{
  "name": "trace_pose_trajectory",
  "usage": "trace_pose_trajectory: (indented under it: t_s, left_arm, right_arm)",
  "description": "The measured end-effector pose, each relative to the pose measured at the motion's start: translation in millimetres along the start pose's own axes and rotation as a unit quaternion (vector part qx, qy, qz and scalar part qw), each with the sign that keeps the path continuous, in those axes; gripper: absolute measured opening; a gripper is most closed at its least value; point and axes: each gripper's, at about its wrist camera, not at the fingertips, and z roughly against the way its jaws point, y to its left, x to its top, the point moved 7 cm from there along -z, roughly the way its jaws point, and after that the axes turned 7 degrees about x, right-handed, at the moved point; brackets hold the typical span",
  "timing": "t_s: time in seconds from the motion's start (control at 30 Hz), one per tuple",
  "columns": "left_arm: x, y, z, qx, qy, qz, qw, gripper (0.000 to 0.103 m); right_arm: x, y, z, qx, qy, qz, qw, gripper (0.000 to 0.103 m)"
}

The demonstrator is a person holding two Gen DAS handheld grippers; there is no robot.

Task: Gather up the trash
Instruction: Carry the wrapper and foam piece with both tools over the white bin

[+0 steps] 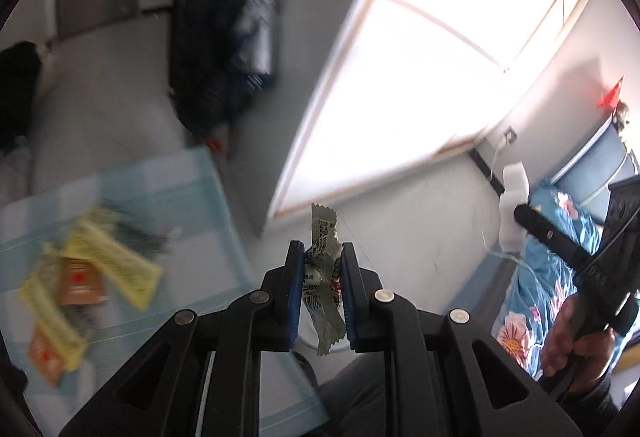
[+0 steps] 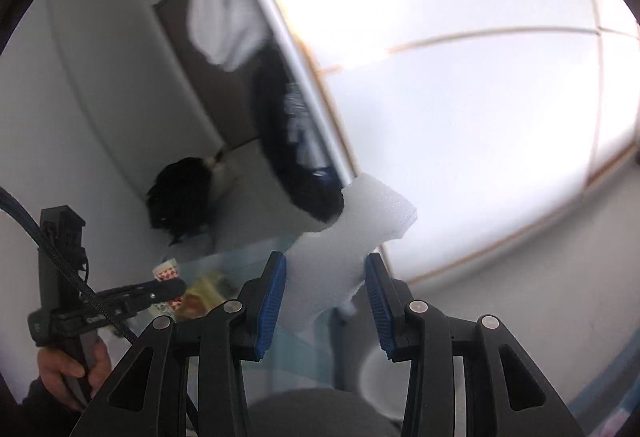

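My left gripper (image 1: 322, 249) is shut on a crumpled grey-green printed wrapper (image 1: 325, 233), which sticks out above and below the blue pads. My right gripper (image 2: 326, 257) is shut on a white foam piece (image 2: 360, 213) that juts up past its fingertips. Both are lifted in the air beside the table. The left wrist view shows the right gripper (image 1: 520, 213) at the right with the foam piece (image 1: 514, 197), held by a hand (image 1: 576, 341). The right wrist view shows the left gripper (image 2: 176, 287) at lower left with the wrapper (image 2: 166, 273).
A table with a pale blue checked cloth (image 1: 192, 197) lies at the left, carrying blurred yellow packets (image 1: 112, 257) and orange-brown packets (image 1: 80, 281). A bed with a blue flowered cover (image 1: 536, 277) is on the right. A bright window fills the upper right. A white round container (image 2: 380, 377) sits below.
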Motion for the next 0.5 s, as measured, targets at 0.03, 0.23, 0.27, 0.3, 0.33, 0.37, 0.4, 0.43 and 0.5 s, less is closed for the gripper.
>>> trace_pose_trajectory:
  t_s: [0.03,0.23,0.27,0.3,0.33,0.37,0.4,0.43,0.5]
  left_arm:
    - [1.1,-7.8,-14.9,-0.015,0.019,-0.004,0.9997,0.013]
    - [-5.5,-34.4,-96.9,-0.061,0.154,-0.005,0.9862,0.013]
    - [-7.4,-38.3,-104.2,-0.064,0.164,-0.007,0.9843,0.013]
    - [-9.4,-42.8,-116.5,-0.064,0.182,-0.014,0.9811,0.013]
    - [-11.1,-47.5,-127.5,-0.065,0.198,-0.023,0.9777,0.013]
    - [-13.8,-50.6,-141.1,-0.063,0.215,-0.030,0.9742,0.013]
    - [-17.0,-53.1,-148.8,-0.063,0.227,-0.035,0.9713,0.013]
    - [-21.6,-54.7,-159.4,-0.063,0.241,-0.040,0.9676,0.013]
    - [-31.3,-55.2,-178.6,-0.059,0.267,-0.046,0.9607,0.013]
  right_arm:
    - [-4.6,-10.4,-2.2,-0.007,0.006,-0.007,1.000,0.039]
    - [-56.4,-83.5,-37.8,-0.032,0.072,-0.066,0.995,0.039]
    - [-63.9,-92.5,-44.8,-0.032,0.081,-0.075,0.993,0.039]
    - [-72.2,-102.7,-53.6,-0.030,0.092,-0.084,0.992,0.039]
    - [-80.4,-107.8,-60.1,-0.028,0.100,-0.092,0.990,0.039]
    - [-87.2,-114.0,-67.4,-0.026,0.107,-0.099,0.989,0.039]
    - [-92.5,-118.5,-74.4,-0.025,0.114,-0.106,0.987,0.039]
    - [-100.5,-124.6,-84.4,-0.019,0.125,-0.117,0.985,0.039]
    - [-115.0,-133.7,-102.3,-0.015,0.143,-0.130,0.981,0.039]
